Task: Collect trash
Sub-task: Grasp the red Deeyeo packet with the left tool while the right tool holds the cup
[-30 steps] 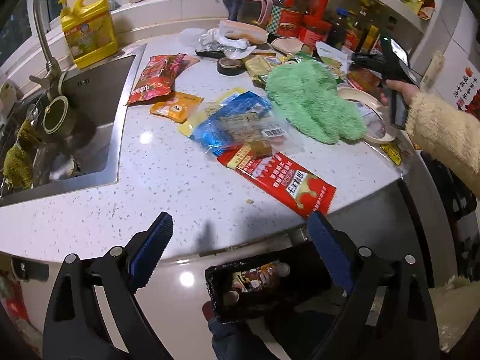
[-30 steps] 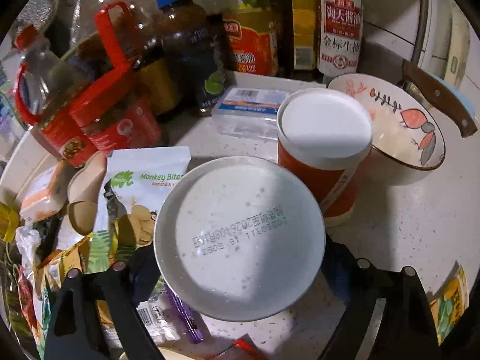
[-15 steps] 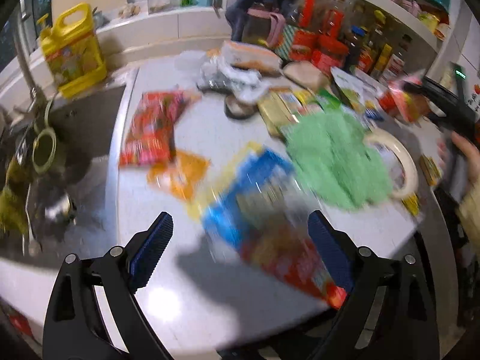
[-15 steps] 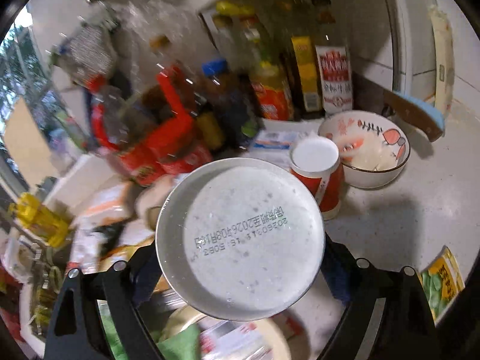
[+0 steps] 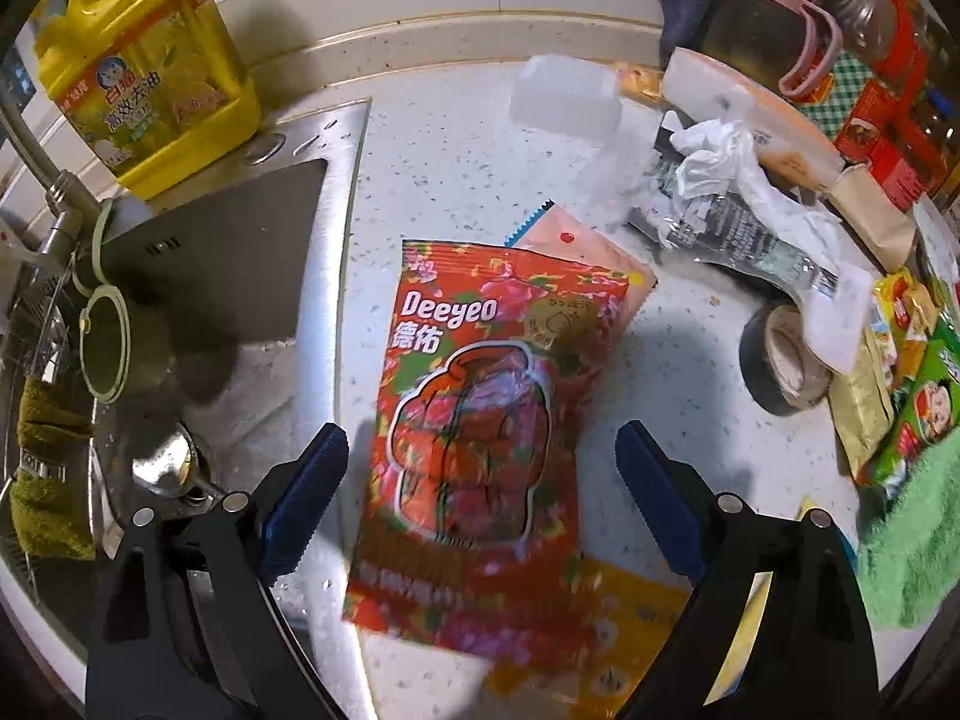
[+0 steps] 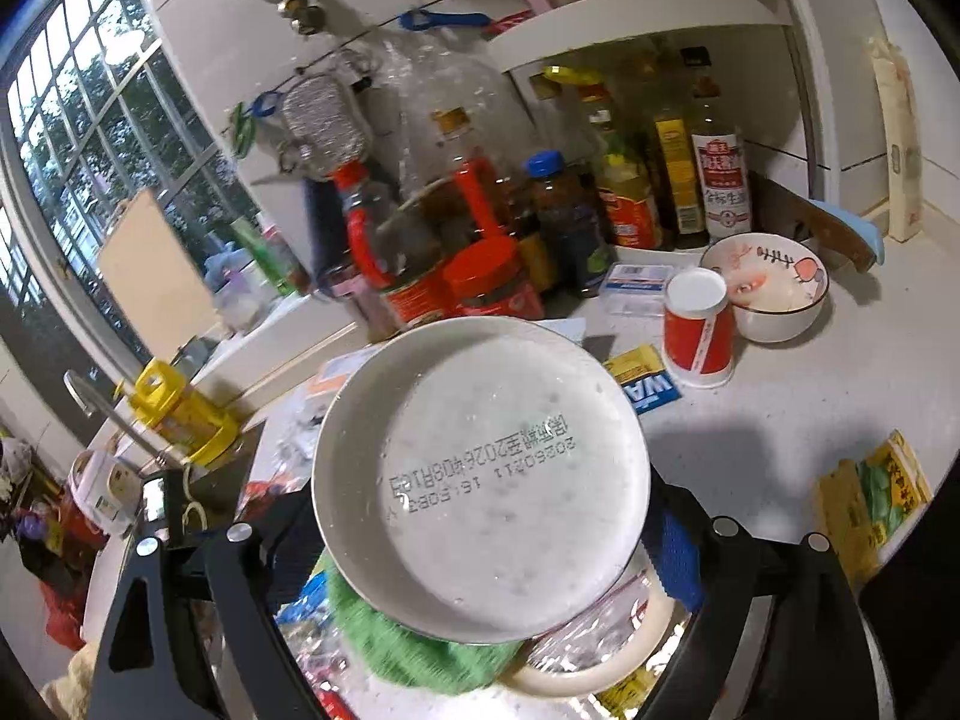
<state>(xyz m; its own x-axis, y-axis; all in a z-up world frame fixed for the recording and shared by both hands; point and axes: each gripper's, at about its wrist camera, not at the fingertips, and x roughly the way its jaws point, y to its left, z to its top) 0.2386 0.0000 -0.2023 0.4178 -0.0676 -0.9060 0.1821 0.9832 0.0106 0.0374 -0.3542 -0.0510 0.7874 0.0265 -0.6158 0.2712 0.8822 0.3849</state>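
Fingers, left: blue-padded fingers (image 5: 303,507) of the left gripper (image 5: 480,498) stand spread wide, one on each side of the red printed "Deeyeo" snack packet (image 5: 486,420), apparently touching nothing.
Fingers, right: right gripper (image 6: 480,534) is pinched on a white round paper cup (image 6: 480,480), its date-stamped base turned toward the camera; only slivers of the blue pads (image 6: 675,552) show at the cup's sides.
Counter: speckled white countertop (image 5: 450,168) carries the loose trash. The red packet lies flat on it, overlapping a pink sachet (image 5: 576,252) behind and a yellow wrapper (image 5: 624,630) in front.
Risk, sink: steel sink (image 5: 240,252) lies just beside the red packet. A sideways nudge from the left finger would likely slide the slick packet over the rim.
Risk, flat film: the packet lies flat and thin, so closing pads may skate over it, or pinch the yellow wrapper with it.
Risk, cup: the held cup blocks much of the right camera's view; squeezing harder could crush the paper wall, and easing off could drop it onto the green fluffy cloth (image 6: 420,648) and the clutter below.
Risk, neighbours: a grey tape roll (image 5: 780,360) and crumpled white plastic (image 5: 720,156) lie near the left gripper's right-hand side and could be swept by a wide approach.
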